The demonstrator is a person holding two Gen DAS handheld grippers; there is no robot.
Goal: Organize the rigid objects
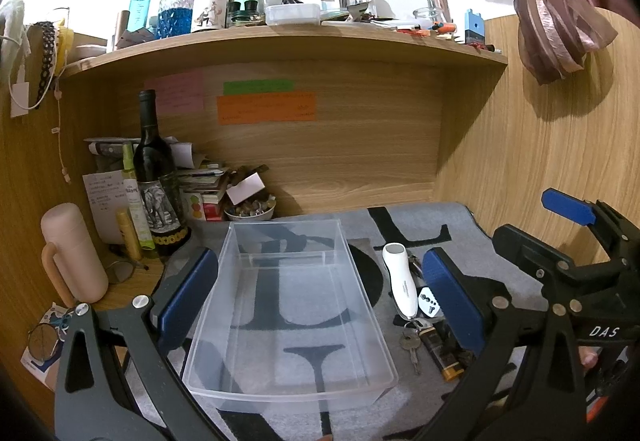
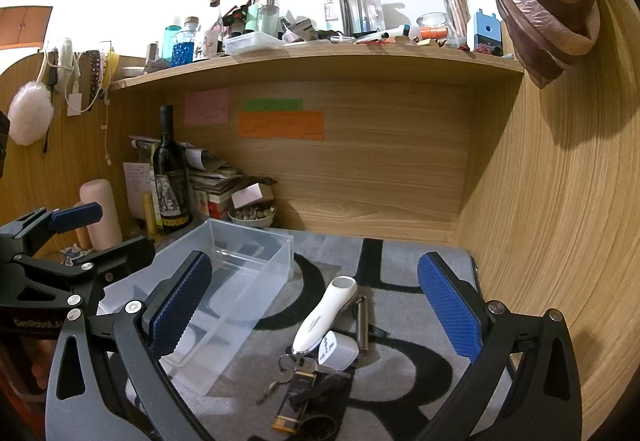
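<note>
Clear rectangular plastic bin point(image 1: 288, 305) sits empty on the grey mat with black letters point(image 1: 460, 233), on the table. Left gripper point(image 1: 320, 293): fingers spread wide either side of the bin, grasping nothing. Just right of the bin: white oblong handheld device point(image 2: 324, 315), white plug adapter point(image 2: 338, 351), bunch of keys point(image 2: 286, 371), black-and-yellow lighter point(image 2: 292, 405). Right gripper point(image 2: 316, 309): fingers released, spread above that cluster.

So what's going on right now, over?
Both claws open, holding nothing: left claw over the clear plastic bin, right claw over the pile. Bin bare inside. White handheld device, keys, charger plug wait beside it. Nothing blocking.
</note>
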